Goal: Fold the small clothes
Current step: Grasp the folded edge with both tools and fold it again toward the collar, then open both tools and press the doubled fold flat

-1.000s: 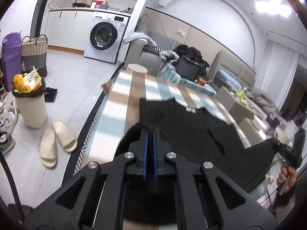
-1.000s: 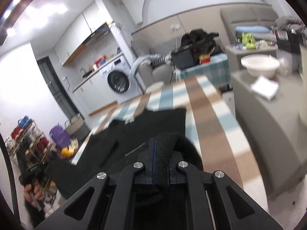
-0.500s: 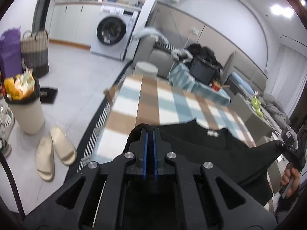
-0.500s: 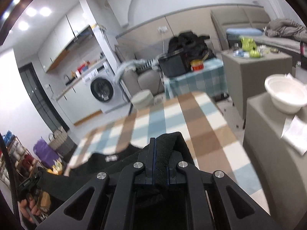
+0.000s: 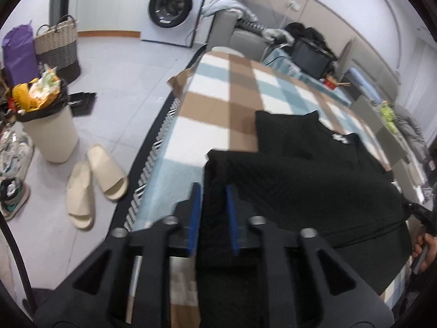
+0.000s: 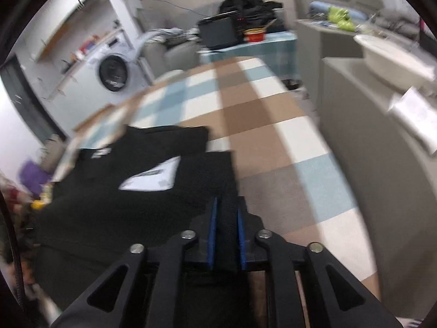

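Just laid black top (image 5: 314, 180) folded on bench (image 5: 218, 104). Both tongs (image 5: 211, 213) (image 6: 225, 229) open, letting go. Next: pull back.

The checked blanket (image 5: 218, 87) lies bare beyond the black garment (image 5: 314, 180), so there is free room toward its far end. At that far end stand a black box (image 6: 218, 31) and a red bowl (image 6: 254, 35) on a low table, and they close the way there. On the right side a grey cabinet (image 6: 377, 147) rises just beside the blanket, with a white basin (image 6: 393, 57) on top. On the left the floor is open near the blanket, but the slippers (image 5: 95, 180) and the full bin (image 5: 50, 134) stand further out
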The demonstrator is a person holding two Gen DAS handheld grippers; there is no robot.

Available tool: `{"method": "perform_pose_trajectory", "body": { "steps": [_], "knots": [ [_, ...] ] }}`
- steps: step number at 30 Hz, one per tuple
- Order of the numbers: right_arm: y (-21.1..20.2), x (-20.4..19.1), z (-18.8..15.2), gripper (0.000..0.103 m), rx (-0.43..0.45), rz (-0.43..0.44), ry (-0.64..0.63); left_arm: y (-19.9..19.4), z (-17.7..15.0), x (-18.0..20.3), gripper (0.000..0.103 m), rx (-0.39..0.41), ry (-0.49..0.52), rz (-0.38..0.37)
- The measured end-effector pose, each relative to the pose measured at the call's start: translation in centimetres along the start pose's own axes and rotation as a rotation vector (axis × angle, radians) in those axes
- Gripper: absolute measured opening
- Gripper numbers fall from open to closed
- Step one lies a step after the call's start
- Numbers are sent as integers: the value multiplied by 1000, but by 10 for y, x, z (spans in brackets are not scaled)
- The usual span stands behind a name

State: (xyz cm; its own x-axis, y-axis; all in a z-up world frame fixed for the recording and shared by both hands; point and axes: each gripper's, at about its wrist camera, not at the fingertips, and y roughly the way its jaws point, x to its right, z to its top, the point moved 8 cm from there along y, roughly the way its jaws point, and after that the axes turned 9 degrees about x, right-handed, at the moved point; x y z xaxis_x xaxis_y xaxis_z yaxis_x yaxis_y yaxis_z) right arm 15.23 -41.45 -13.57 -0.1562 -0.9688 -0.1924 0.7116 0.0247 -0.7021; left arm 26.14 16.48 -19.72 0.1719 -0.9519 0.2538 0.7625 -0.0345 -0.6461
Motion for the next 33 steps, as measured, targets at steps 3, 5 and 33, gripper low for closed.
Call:
{"method": "perform_pose_trajectory", "body": {
  "steps": [3,5,33],
  "knots": [
    [-4,3,-2,30,-28,26,-2,-10,-14,3,38,-18,19,-7],
    [-10,-1,-8,41,-49,77,-17,-17,-27,13,48,-40,49,-40],
    [-86,-43,-114,46,-80,120,-322,-106,-108,48,30,-26,371,19]
  ]
}}
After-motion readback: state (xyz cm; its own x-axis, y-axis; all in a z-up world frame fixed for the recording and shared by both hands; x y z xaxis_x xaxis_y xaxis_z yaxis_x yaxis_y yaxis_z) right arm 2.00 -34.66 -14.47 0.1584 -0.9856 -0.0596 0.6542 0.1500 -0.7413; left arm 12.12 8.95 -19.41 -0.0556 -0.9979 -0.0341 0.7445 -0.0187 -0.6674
